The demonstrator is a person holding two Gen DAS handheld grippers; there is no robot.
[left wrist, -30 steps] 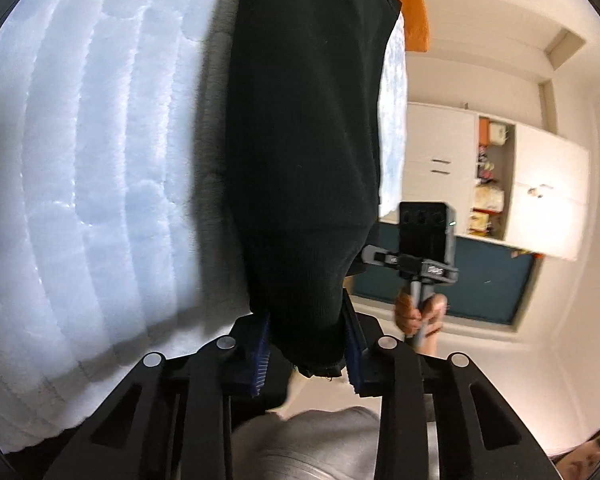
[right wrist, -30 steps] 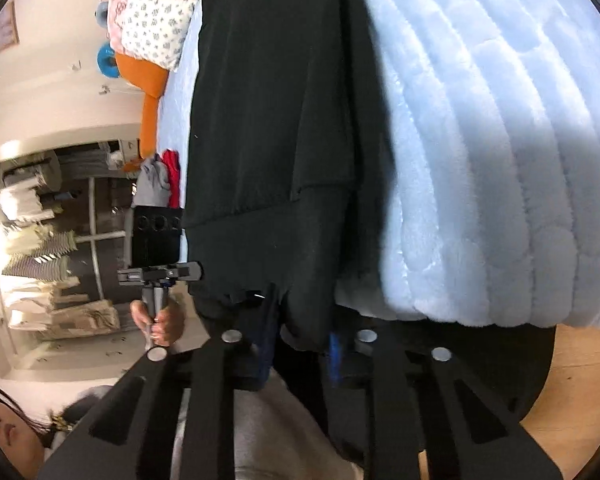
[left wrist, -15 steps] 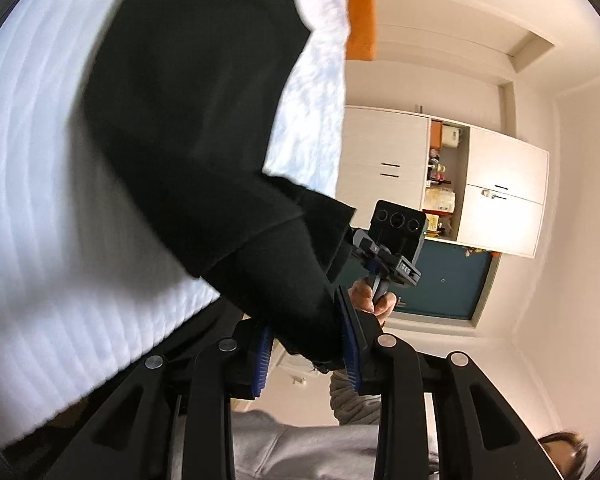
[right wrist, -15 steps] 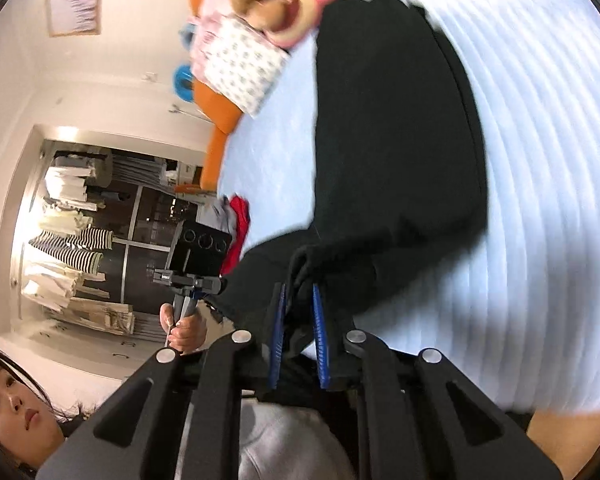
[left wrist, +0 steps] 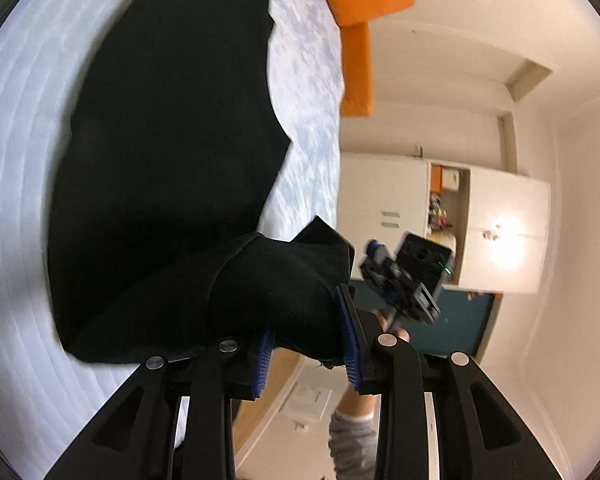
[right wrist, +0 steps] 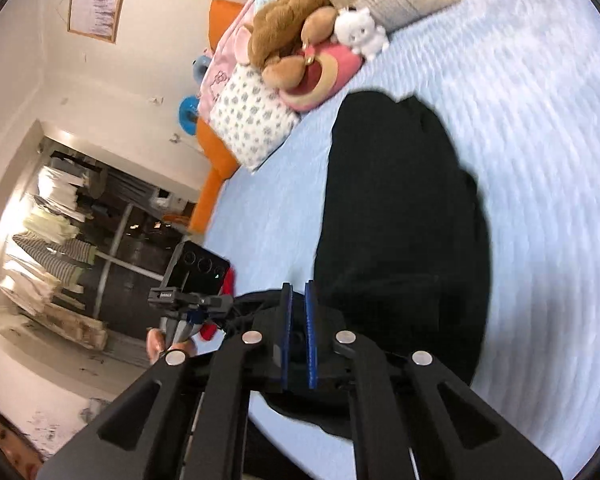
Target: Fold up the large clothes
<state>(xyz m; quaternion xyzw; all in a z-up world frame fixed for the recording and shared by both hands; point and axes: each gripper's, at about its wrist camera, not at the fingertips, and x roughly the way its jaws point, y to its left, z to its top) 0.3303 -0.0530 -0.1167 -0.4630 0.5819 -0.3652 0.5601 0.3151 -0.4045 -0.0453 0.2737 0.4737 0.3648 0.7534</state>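
A large black garment (left wrist: 172,140) lies spread along a pale blue fleece bed cover (left wrist: 16,168); it also shows in the right wrist view (right wrist: 400,208). My left gripper (left wrist: 306,330) is shut on a thick bunched near edge of the black garment and holds it lifted above the bed edge. My right gripper (right wrist: 298,308) is shut on another part of that near edge, its blue pads almost together. Each gripper shows in the other's view, the right one (left wrist: 400,280) and the left one (right wrist: 192,300).
Plush toys (right wrist: 296,28), a spotted pillow (right wrist: 252,116) and orange cushions (left wrist: 356,68) lie at the head of the bed. A white wardrobe (left wrist: 460,224) and a clothes rack (right wrist: 48,232) stand beyond. Wooden floor shows below the bed edge.
Both grippers have risen and swung over the bed with the garment's near edge. More of the bed and its head end is in view. The hold has stayed the same.
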